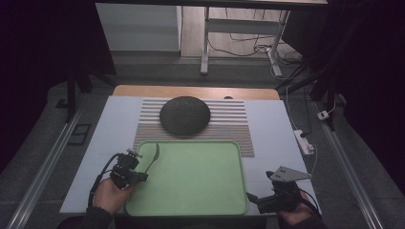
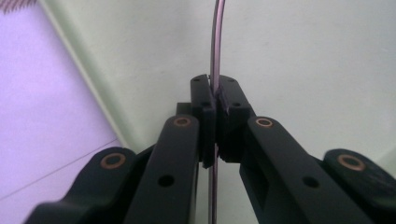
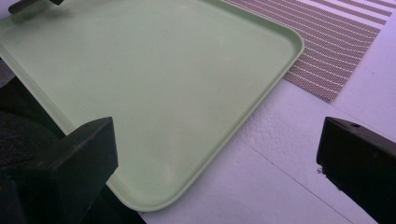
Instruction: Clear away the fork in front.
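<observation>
The left claw (image 1: 142, 175) sits at the left edge of the green tray (image 1: 200, 191), its jaws pressed together on the thin handle of a spoon (image 1: 153, 158). In the left gripper view the spoon (image 2: 215, 46) runs edge-on as a narrow metal strip straight up from between the two closed black jaws, over the pale green tray floor (image 2: 303, 56). From the high view, the spoon's bowl points away from the person and lies over the tray's far left corner, just inside the rim; whether it touches the tray cannot be told.

The right claw (image 1: 255, 199) is held off the tray's near right corner, above the white table (image 1: 272, 124). Its jaws stand wide apart with nothing between them; in the right gripper view they frame the tray's corner (image 3: 261, 84) and a strip of bare table (image 3: 280, 186).

Beyond the tray lies a striped placemat (image 1: 229, 125), its near edge tucked against the tray's far rim. A dark, round, domed object (image 1: 185, 115) rests on the middle of the placemat, well apart from both claws. The placemat's corner (image 3: 327, 51) shows in the right gripper view beside the tray's rim.
</observation>
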Demonstrator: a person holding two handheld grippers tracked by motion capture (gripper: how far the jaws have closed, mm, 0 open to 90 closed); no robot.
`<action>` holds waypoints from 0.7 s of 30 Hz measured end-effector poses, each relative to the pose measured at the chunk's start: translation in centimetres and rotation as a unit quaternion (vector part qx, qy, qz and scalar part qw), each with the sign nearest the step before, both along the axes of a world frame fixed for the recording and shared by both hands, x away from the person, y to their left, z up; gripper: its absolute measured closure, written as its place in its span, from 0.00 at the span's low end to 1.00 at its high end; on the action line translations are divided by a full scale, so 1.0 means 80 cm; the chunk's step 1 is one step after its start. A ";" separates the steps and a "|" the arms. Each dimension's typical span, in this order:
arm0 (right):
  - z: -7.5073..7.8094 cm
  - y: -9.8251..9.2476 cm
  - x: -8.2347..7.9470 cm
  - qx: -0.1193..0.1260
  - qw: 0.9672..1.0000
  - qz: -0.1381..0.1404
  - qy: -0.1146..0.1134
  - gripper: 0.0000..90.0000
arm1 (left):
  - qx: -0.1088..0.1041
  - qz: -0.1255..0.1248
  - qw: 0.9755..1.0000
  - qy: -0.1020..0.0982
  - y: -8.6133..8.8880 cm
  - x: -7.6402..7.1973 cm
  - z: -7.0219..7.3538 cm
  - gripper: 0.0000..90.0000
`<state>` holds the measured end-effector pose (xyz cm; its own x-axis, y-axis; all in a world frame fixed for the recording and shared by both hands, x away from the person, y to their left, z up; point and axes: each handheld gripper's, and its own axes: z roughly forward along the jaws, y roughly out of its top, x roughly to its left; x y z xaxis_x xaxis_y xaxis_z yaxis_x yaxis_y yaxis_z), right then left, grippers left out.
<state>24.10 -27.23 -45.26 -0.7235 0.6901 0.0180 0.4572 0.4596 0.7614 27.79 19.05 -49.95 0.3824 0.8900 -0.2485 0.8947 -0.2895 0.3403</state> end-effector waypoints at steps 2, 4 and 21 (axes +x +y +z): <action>0.000 -0.001 -0.001 -0.003 1.000 0.000 -0.001 0.00 | 0.006 0.007 1.000 0.009 0.000 0.002 -0.004 0.96; 0.000 -0.001 -0.001 -0.001 1.000 -0.001 -0.001 0.00 | 0.012 0.013 1.000 0.020 -0.001 0.004 -0.007 0.96; 0.002 -0.015 -0.008 0.014 1.000 -0.019 0.001 0.00 | -0.002 0.015 1.000 -0.014 0.009 0.008 0.005 0.87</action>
<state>23.48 -28.40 -45.06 -0.6969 0.7161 0.0394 0.4762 0.4210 0.7720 28.42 19.75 -49.52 0.3631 0.8999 -0.2417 0.8926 -0.2616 0.3671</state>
